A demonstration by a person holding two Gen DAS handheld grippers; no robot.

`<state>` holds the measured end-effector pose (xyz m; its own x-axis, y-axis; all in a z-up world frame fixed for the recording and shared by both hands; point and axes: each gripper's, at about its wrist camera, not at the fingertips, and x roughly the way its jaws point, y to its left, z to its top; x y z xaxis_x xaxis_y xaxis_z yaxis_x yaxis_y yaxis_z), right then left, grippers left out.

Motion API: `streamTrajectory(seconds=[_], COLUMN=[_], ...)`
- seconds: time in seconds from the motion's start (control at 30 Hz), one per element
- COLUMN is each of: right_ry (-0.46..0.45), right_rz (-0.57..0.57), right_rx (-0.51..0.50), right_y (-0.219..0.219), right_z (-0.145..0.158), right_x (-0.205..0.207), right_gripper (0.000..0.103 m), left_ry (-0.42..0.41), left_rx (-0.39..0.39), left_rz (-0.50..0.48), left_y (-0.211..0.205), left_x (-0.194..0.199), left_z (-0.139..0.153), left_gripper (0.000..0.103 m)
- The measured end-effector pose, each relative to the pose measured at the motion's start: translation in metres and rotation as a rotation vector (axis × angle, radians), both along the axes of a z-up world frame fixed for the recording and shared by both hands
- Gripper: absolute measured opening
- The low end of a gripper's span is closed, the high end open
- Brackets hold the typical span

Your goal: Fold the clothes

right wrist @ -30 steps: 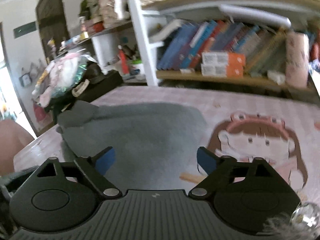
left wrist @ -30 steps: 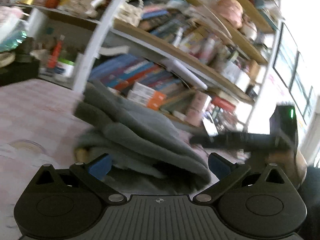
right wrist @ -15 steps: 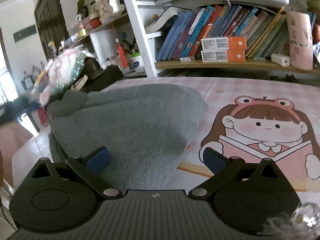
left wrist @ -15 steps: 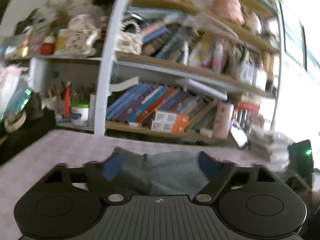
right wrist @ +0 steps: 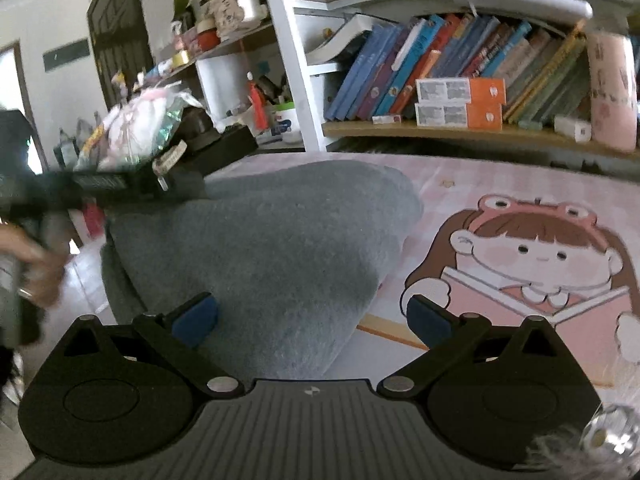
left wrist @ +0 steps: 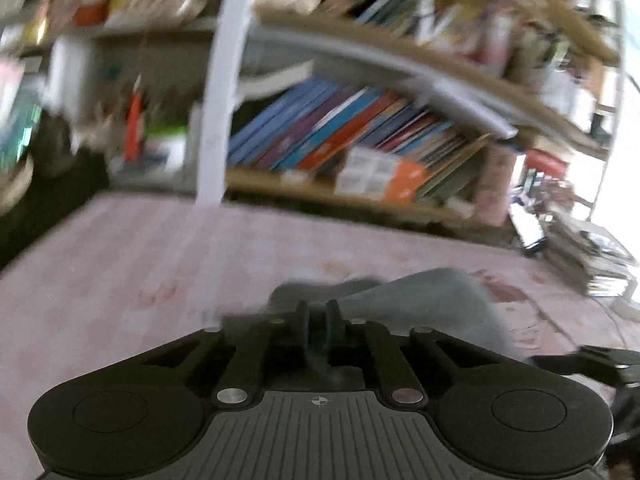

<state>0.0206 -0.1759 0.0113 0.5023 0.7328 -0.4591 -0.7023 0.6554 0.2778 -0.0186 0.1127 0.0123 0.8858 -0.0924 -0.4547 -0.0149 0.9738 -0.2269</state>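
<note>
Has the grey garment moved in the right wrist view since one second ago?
Yes. The grey garment now lies nearer the cartoon girl print on the table cover, its edge almost reaching her; before, it lay further left of her.

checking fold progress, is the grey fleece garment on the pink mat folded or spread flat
Folded. The grey fleece garment lies doubled in thick rounded layers on the pink mat, not flat.

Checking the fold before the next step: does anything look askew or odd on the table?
The grey garment lies bunched, one end hanging off the table edge. Nothing looks spilled or damaged.
</note>
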Motion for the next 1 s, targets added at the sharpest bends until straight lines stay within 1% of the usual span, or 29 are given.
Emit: streamTrajectory(seconds=[0.1, 0.2, 0.27, 0.3, 0.33, 0.37, 0.43, 0.47, 0.53, 0.6, 0.8, 0.9, 1.0], right_ry=[0.045, 0.064, 0.070, 0.070, 0.073, 0.076, 0.084, 0.088, 0.091, 0.092, 0.108, 0.131, 0.170], right_rz=[-0.004, -0.008, -0.008, -0.011, -0.013, -0.015, -0.019, -0.020, -0.021, -0.023, -0.033, -0.033, -0.027], right_rx=[0.042, 0.047, 0.053, 0.056, 0.059, 0.062, 0.067, 0.070, 0.074, 0.078, 0.098, 0.114, 0.147], right_y=[-0.004, -0.004, -0.005, -0.005, -0.006, -0.006, -0.007, -0.007, -0.007, -0.008, -0.011, -0.013, -0.016], right_z=[0.000, -0.001, -0.002, -0.001, -0.002, -0.002, -0.003, -0.003, -0.003, -0.003, -0.004, -0.005, -0.006], right_x=[0.003, 0.004, 0.004, 0.004, 0.004, 0.004, 0.004, 0.004, 0.004, 0.004, 0.006, 0.008, 0.011], right_gripper=[0.102, 0.102, 0.102, 0.102, 0.102, 0.102, 0.102, 0.102, 0.102, 0.102, 0.102, 0.102, 0.102], left_ry=[-0.016, -0.020, -0.038, -0.055, -0.071, -0.088, -0.115, -0.125, -0.118, -0.085, 0.021, 0.036, 0.053], left_rx=[-0.017, 0.028, 0.028, 0.021, 0.015, 0.008, 0.004, 0.006, 0.013, 0.031, -0.146, -0.132, -0.183], left_rz=[0.008, 0.004, 0.009, 0.018, 0.027, 0.036, 0.053, 0.059, 0.045, 0.055, 0.080, 0.049, 0.005], left_y=[0.002, -0.003, -0.002, -0.001, 0.001, 0.003, 0.006, 0.007, 0.008, 0.008, 0.029, 0.024, 0.024], left_x=[-0.003, -0.006, -0.014, -0.019, -0.024, -0.030, -0.040, -0.046, -0.050, -0.050, -0.033, -0.028, -0.025], left_z=[-0.013, -0.007, -0.002, 0.001, 0.004, 0.008, 0.011, 0.012, 0.011, 0.006, -0.013, -0.015, -0.019], left_gripper=[0.008, 0.009, 0.012, 0.016, 0.027, 0.035, 0.082, 0.085, 0.085, 0.085, 0.087, 0.087, 0.086])
